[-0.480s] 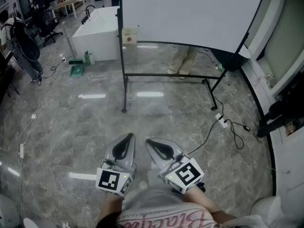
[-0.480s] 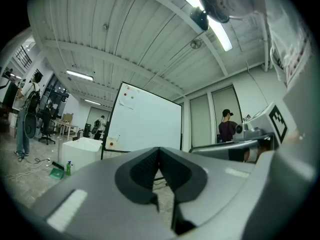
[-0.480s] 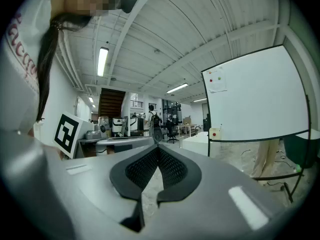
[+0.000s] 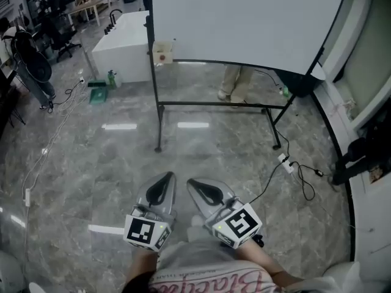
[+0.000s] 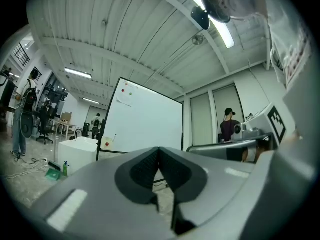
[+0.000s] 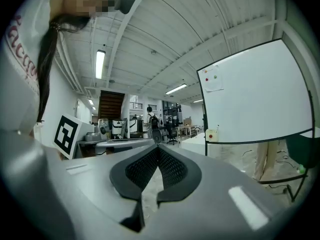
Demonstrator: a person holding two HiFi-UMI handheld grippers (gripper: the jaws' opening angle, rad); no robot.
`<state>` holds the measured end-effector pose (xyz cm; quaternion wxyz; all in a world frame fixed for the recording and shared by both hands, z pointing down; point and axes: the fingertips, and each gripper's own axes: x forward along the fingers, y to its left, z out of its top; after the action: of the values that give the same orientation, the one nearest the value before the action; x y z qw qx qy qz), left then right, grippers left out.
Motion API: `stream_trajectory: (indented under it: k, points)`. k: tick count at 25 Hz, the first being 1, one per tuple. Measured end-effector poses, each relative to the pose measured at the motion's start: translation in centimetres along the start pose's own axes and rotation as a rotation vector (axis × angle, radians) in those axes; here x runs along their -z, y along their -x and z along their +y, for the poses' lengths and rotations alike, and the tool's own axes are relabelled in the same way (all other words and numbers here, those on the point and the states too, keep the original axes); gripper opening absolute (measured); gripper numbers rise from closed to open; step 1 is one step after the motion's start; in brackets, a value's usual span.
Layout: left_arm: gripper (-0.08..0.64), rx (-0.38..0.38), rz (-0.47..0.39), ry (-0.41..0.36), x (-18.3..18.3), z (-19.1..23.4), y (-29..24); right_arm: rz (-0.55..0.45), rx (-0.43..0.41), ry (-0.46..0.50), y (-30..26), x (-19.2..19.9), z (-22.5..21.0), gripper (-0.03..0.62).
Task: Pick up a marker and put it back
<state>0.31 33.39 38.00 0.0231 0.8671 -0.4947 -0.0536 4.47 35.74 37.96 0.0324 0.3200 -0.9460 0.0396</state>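
Observation:
A white whiteboard (image 4: 244,17) on a black wheeled stand is ahead of me across the grey floor. A small cream box with a red dot (image 4: 162,52) hangs on its left post and also shows in the left gripper view (image 5: 106,143) and the right gripper view (image 6: 212,134). A thin stick rises from it, too small to name. My left gripper (image 4: 164,177) and right gripper (image 4: 192,184) are side by side close to my body, far from the board. The left gripper (image 5: 159,151) is shut and so is the right gripper (image 6: 158,149), each with nothing between its pads.
A white counter (image 4: 125,41) is at the back left, with a green bottle (image 4: 111,77) on the floor beside it. A power strip with cables (image 4: 285,159) lies on the floor to the right. A person's legs (image 4: 235,81) show behind the board. A standing fan (image 4: 33,63) is far left.
The whiteboard and its stand sit a little lower and larger in the head view, so I have come slightly closer. Both grippers keep the same pose.

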Motion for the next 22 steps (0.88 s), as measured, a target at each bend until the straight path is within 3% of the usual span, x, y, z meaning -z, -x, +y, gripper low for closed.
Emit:
stream_trajectory:
  k: [11, 22]
  points:
    - [-0.002, -0.054, -0.029, -0.008, -0.1, 2.1, -8.4, -0.023, -0.05, 0.034, -2.9, -1.0, -8.2, 0.002]
    - [-0.002, -0.1, 0.014, 0.012, 1.3, 6.6, -12.4, -0.006, -0.062, -0.025, -7.0, 0.3, -12.2, 0.002]
